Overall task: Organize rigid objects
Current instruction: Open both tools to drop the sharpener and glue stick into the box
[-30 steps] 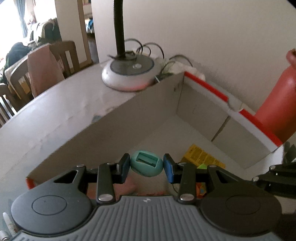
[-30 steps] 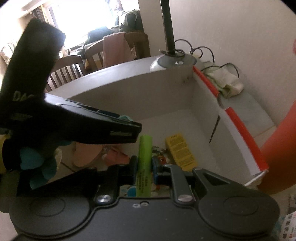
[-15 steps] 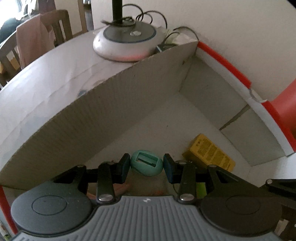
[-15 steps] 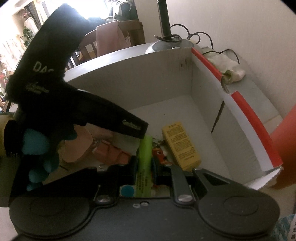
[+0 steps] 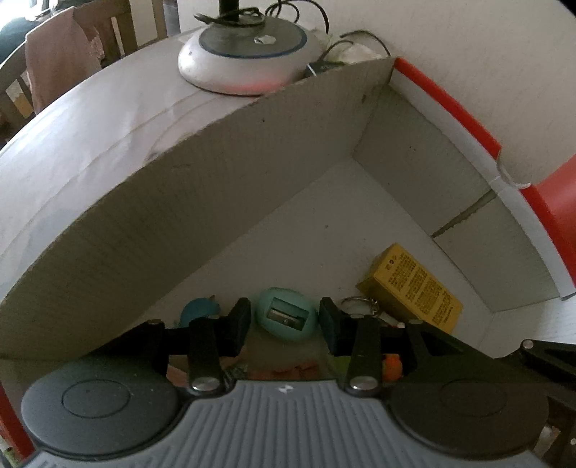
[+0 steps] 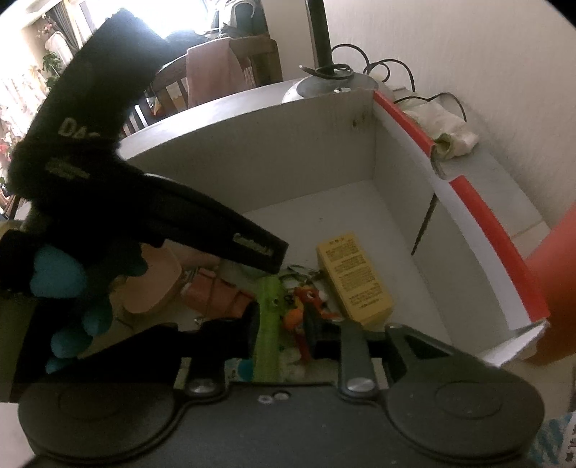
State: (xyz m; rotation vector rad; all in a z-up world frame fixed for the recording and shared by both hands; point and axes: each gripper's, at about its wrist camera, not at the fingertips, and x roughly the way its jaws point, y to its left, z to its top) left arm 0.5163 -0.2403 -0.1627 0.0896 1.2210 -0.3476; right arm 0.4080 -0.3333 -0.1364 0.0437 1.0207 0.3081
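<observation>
My right tool (image 6: 280,333) has just been opening, freeing the green tube (image 6: 268,324); my left tool (image 5: 284,320), over the box (image 5: 252,172), has loosened around the teal sharpener (image 5: 286,318).

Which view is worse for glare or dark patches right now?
Right wrist view: the window is blown out and the left hand-held gripper shows nearly black. Left wrist view: evenly lit, the box wall bowed by the fisheye.

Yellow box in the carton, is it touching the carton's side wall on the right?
Apart. The right wrist view shows a strip of bare floor between the yellow box and the carton wall.
</observation>
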